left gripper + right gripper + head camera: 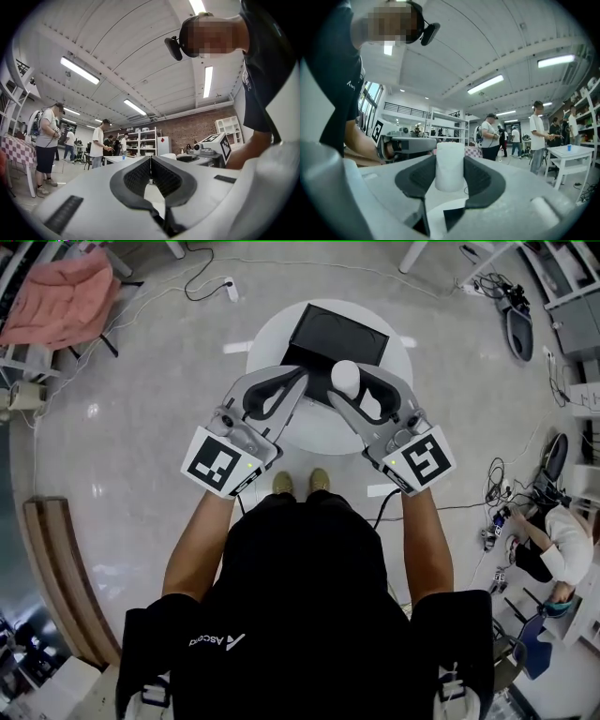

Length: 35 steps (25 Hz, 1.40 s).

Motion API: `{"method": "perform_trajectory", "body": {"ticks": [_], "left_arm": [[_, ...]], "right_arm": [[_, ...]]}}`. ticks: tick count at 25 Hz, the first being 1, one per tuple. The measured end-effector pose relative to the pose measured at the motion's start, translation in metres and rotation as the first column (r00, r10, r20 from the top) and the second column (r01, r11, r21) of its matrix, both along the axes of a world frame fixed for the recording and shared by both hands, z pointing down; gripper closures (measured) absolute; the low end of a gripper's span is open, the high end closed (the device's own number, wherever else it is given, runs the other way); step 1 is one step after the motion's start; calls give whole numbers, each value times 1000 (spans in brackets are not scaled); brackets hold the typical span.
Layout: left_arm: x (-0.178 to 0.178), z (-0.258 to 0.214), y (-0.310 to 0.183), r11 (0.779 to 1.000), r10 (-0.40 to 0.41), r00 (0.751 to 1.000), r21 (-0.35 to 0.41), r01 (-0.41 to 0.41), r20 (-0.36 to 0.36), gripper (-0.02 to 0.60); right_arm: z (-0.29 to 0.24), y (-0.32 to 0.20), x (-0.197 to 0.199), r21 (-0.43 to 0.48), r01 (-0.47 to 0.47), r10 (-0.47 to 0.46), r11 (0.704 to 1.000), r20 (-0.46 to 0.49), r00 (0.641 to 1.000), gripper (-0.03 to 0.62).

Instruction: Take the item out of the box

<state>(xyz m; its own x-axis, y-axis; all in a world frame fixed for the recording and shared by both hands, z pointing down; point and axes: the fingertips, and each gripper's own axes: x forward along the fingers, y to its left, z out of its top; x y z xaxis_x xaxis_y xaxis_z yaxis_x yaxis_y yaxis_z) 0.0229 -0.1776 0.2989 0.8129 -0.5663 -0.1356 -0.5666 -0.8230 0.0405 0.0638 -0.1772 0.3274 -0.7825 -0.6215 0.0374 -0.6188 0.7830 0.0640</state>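
Right tool [450, 163] had its jaws set wide on the white item [345, 377], a pale rounded cylinder standing upright between the two dark pads, with both pads against its sides. From the head view, the item sat over the near edge of the black box [336, 337] on the round white surface [264, 348], apparently lifted out of the box. The left tool [150, 171] had its jaws together with nothing between them, just beside the box's near left corner.

Doing this step well probably meant an even squeeze, since the smooth, round item could slip or rotate. It should be carried level and away from the box, then set on bare surface before the pads let go.
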Motion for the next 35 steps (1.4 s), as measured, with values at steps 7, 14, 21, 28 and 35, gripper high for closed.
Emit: {"method": "perform_trajectory", "body": {"ticks": [7,14,21,28,35], "left_arm": [[8,-15,14,999,19,1000,30,-19,-7,580],[11,-28,20,999,31,999,42,-29,-26,580],[17,-25,24,999,24,1000,41,-24,-14,580],[17,-28,26,999,22,1000,45,-21,-23,580],[12,-27,27,999,11,1000,44,-10,-15,580]], "right_arm": [[-24,17,6,46,-32,28,998,90,996,414],[-33,23,11,50,-49,42,998,132,990,416],[-33,29,17,54,-46,37,997,141,989,416],[-33,30,17,56,-38,30,998,141,990,416],[-33,31,12,57,-27,19,998,145,989,416]]}}
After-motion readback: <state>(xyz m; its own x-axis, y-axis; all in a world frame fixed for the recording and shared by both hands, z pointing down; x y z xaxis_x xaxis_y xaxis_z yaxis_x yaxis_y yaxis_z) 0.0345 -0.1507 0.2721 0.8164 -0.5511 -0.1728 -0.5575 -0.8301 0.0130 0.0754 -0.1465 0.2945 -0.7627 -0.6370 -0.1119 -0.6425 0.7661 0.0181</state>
